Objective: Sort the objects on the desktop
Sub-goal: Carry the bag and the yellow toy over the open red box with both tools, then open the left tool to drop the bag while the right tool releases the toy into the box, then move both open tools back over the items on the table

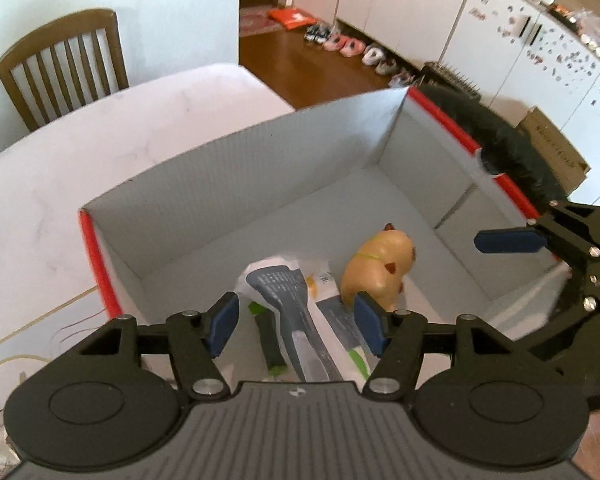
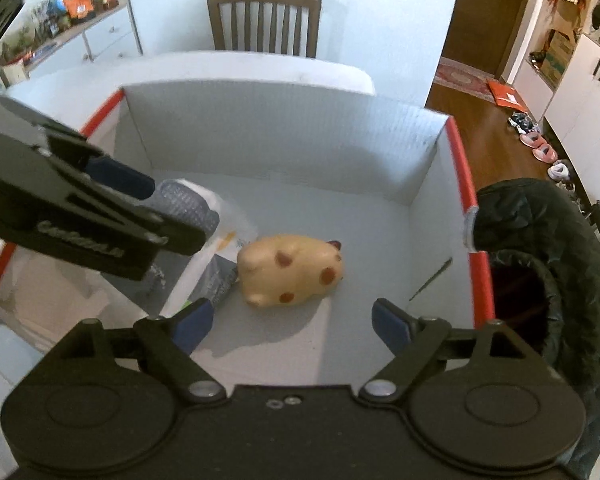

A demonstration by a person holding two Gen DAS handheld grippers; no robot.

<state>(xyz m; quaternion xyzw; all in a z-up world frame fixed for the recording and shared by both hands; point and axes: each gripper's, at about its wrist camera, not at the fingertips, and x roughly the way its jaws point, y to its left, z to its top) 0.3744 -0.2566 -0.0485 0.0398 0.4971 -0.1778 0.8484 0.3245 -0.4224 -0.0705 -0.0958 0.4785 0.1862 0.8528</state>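
A white cardboard box (image 1: 260, 168) with a red rim stands on the white table (image 1: 80, 168). Inside lie a tan toy animal (image 1: 380, 268) with brown spots and a white and grey plastic packet (image 1: 284, 292). My left gripper (image 1: 297, 326) hangs over the packet with its jaws apart; the pads do not press on it. In the right wrist view the box (image 2: 280, 140) holds the toy (image 2: 296, 276) just beyond my right gripper (image 2: 292, 322), which is open and holds nothing. The packet (image 2: 204, 208) sits left of the toy, partly hidden by the left gripper (image 2: 100, 208).
A black padded jacket (image 2: 540, 248) is bunched against the box's right wall. A wooden chair (image 2: 264, 20) stands behind the table. Thin cords (image 1: 40, 320) run over the table left of the box. To the right, the wood floor (image 1: 300, 68) lies beyond the table's edge.
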